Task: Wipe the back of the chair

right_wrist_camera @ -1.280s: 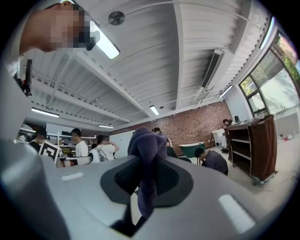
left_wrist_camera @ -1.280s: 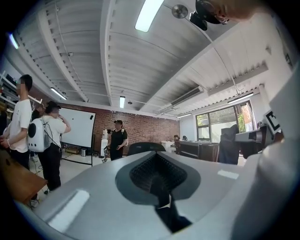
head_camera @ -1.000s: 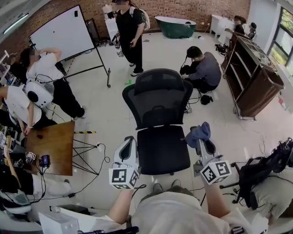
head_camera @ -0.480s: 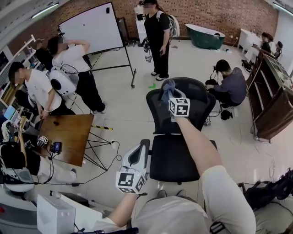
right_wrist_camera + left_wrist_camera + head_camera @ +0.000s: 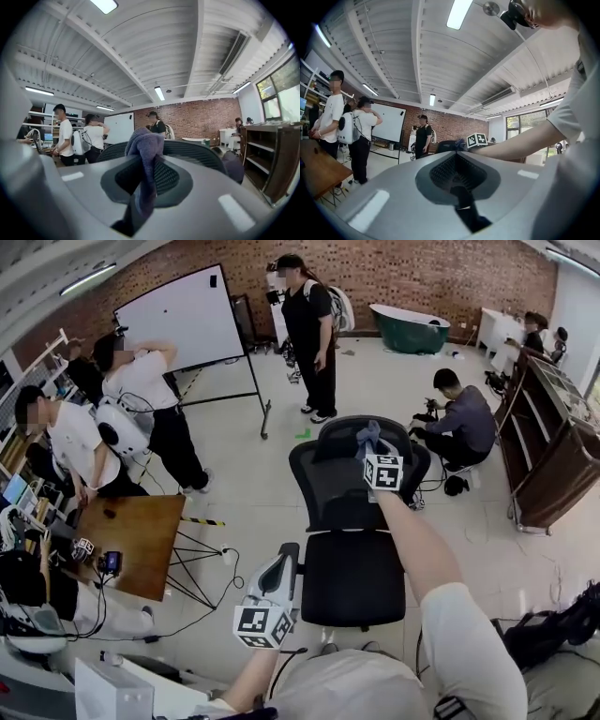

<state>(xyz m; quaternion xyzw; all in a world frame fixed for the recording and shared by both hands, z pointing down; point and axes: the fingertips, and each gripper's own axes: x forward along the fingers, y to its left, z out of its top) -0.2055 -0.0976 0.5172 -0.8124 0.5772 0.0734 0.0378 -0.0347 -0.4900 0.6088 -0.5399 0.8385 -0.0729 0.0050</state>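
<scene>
At the top rim of the chair [image 5: 328,486] back, my right gripper [image 5: 371,448] carries the cloth [image 5: 144,140]. Its jaws pinch a bunched fold, so a loose lump stands out past the tips. That free lump is the part meant to meet the mesh, which is why I hold it forward with my arm stretched out over the seat [image 5: 352,582].

The chair stands just in front of me, seat toward me and back upright, so the front face of the back is the side I can reach. The cloth sits right of centre on the rim. I cannot tell whether it presses on the mesh or hangs just off it.

My left gripper [image 5: 284,563] hangs low beside the seat's left edge, apart from the chair. Its jaws are pressed together on nothing, and it is out of the way because one cloth does the work.

I judge the wiping to be near its start, since beginning at the top lets strokes run down the mesh. A chair like this may swivel under a push, so light pressure seems wise.
</scene>
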